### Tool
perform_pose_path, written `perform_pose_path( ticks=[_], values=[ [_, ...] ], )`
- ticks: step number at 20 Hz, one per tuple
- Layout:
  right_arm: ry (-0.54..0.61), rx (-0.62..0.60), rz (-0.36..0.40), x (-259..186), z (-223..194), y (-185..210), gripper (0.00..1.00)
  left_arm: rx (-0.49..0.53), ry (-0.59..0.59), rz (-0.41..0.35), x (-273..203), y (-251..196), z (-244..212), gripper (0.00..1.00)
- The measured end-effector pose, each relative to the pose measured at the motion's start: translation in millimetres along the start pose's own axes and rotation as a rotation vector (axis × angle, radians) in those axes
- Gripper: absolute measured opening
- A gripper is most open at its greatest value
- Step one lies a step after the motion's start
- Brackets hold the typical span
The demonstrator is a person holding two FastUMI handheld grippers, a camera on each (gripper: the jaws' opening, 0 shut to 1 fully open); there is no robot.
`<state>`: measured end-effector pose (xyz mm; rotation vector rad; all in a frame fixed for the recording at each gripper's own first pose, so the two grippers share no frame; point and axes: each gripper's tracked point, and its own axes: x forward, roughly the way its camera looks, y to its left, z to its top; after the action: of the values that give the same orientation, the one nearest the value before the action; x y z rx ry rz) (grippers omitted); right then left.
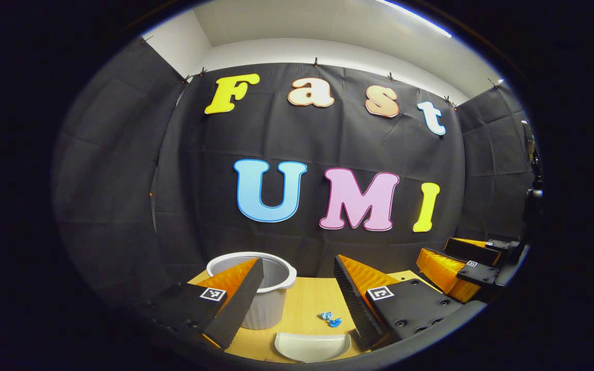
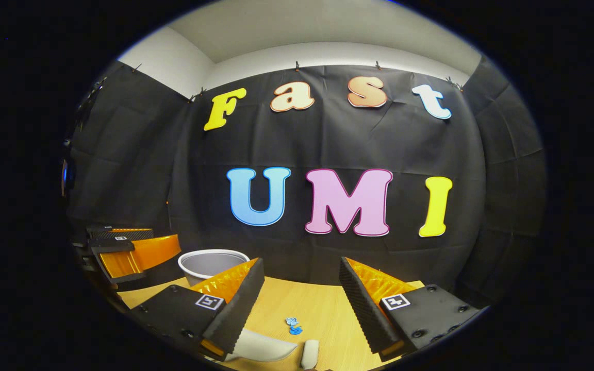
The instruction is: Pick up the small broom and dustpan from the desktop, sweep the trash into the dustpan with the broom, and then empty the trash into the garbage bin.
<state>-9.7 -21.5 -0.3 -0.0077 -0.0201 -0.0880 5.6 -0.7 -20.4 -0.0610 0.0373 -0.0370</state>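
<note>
Step in hand: approach, nothing picked up yet. Your left gripper (image 1: 297,288) hung above the surface (image 1: 307,301), fingers apart and empty; your right gripper (image 2: 302,288) likewise, fingers apart. White dustpan (image 1: 311,346) lay at the near edge, blue trash (image 1: 331,319) just beyond it, garbage bin (image 1: 271,304) standing farther left. Broom (image 2: 309,354) lay beside the dustpan. Next, in my judgement: lower each gripper onto its tool.

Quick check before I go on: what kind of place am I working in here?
Likely a staged demo booth, not a lived-in room: black cloth wall all round, a small wooden desktop set with a white garbage bin, a dustpan and a scrap of blue trash. Both grippers hover open.
</note>
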Motion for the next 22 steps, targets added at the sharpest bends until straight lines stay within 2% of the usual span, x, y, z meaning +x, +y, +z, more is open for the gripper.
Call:
perform_pose_path(
  ticks=[1,2,7,8,9,10,15,20,21,22],
  values=[
    [0.001,0.004,-0.006,0,-1,-1,0.95,0.004,0.001,0.0,1,1,-2,0.82],
    [0.006,0.006,-0.011,-1,-3,-1,0.88,0.01,-0.001,0.007,2,2,-2,0.82],
    [0.051,0.005,-0.017,-4,-16,0,0.87,0.025,-0.029,-0.029,1,-12,3,0.82],
    [0.051,0.007,-0.018,-5,-15,0,0.88,0.035,-0.034,-0.035,1,-14,4,0.82],
    [0.048,0.011,-0.019,-5,-14,0,0.94,0.042,-0.034,-0.041,2,-15,4,0.82],
    [0.046,0.014,-0.02,-5,-14,0,0.87,0.046,-0.03,-0.05,2,-17,3,0.82],
    [0.063,0.01,-0.053,-6,-19,-8,0.87,0.016,0.0,-0.074,5,-20,-7,0.83],
    [0.121,0.032,-0.087,-14,-33,-6,0.88,0.014,0.087,-0.103,14,-16,-36,0.8],
    [0.146,0.038,-0.091,-16,-40,-3,0.95,0.016,0.108,-0.098,13,-12,-43,0.82],
    [0.166,0.041,-0.098,-20,-43,-1,0.95,0.019,0.113,-0.099,12,-9,-47,0.82]
  ],
)
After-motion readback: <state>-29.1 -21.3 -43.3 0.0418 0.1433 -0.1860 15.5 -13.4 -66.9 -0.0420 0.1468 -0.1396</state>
